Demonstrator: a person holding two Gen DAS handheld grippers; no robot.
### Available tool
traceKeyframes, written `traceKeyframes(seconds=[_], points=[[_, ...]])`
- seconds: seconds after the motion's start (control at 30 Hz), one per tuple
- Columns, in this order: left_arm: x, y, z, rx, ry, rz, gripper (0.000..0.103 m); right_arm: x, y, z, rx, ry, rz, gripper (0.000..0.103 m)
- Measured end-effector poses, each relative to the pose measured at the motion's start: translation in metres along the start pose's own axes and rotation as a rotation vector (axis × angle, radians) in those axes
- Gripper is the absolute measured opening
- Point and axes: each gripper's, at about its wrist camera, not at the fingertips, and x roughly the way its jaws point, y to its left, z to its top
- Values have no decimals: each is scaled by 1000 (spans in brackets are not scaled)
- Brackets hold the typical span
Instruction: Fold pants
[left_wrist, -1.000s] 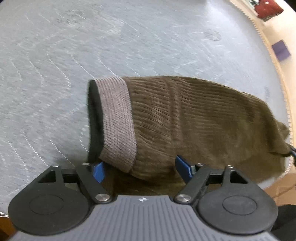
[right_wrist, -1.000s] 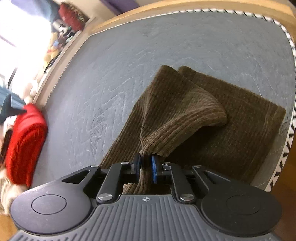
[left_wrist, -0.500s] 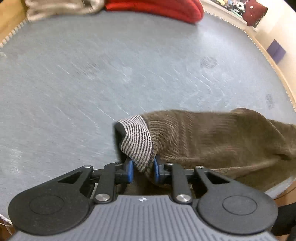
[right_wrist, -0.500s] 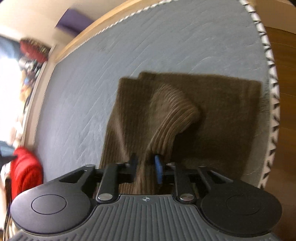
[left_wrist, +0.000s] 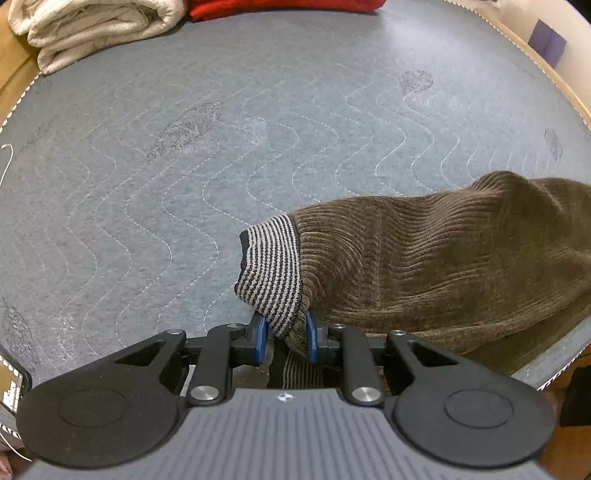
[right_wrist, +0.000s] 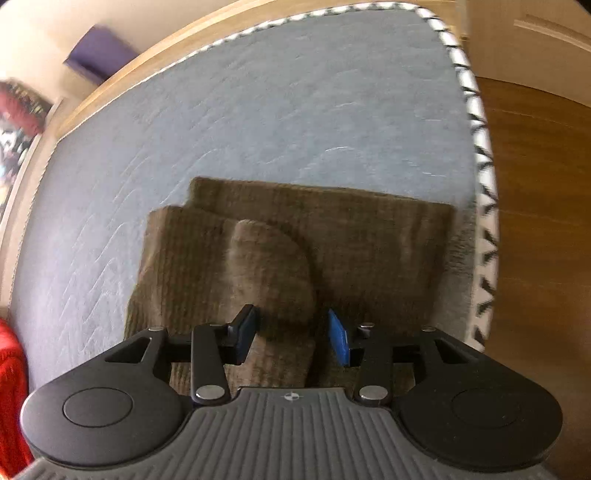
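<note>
On my left wrist feed, far left, I see a folded cream blanket (left_wrist: 92, 29) at the top corner of the grey quilted mat (left_wrist: 184, 166), with a red fabric (left_wrist: 284, 7) beside it along the top edge. Moving right, my left gripper (left_wrist: 283, 334) points steeply down and its 2 blue pads are clamped on the striped cuff (left_wrist: 271, 269) of the brown corduroy pants (left_wrist: 443, 266); the cuff is pinched into a bunch between them and lifted off the mat, and the leg trails away to the right, sagging toward the mat's near right edge. A purple box (left_wrist: 550, 37) sits beyond the mat at the upper right. On my right wrist feed, a strip of red fabric (right_wrist: 11, 387) shows at the far left edge, then the same mat (right_wrist: 258, 110) with its black-and-white trim (right_wrist: 484, 184) running down the right side. The pants (right_wrist: 369, 240) lie here as a flat folded rectangle near that trimmed edge, with a rounded hump of cloth (right_wrist: 273, 273) rising in the middle. My right gripper (right_wrist: 291, 334) has just been opening; its jaws stand apart on either side of the hump, which runs between them, and the pads do not press on it. The picture is somewhat blurred. Wooden floor (right_wrist: 535, 221) lies to the right.
</note>
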Motion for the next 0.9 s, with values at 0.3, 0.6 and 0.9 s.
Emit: traceKeyframes(seconds=[0.3,0.6,0.9], points=[[-7,-9,1,-13,-55,7,23,-66,40,1,-156,-301,95,3],[15,-32,-35,245,118,4,23,-34,-33,18,-49,-80,-205,4],[-22,-16,-27,154,-78,90,57,-61,-1,17,-163,-276,-197,33]])
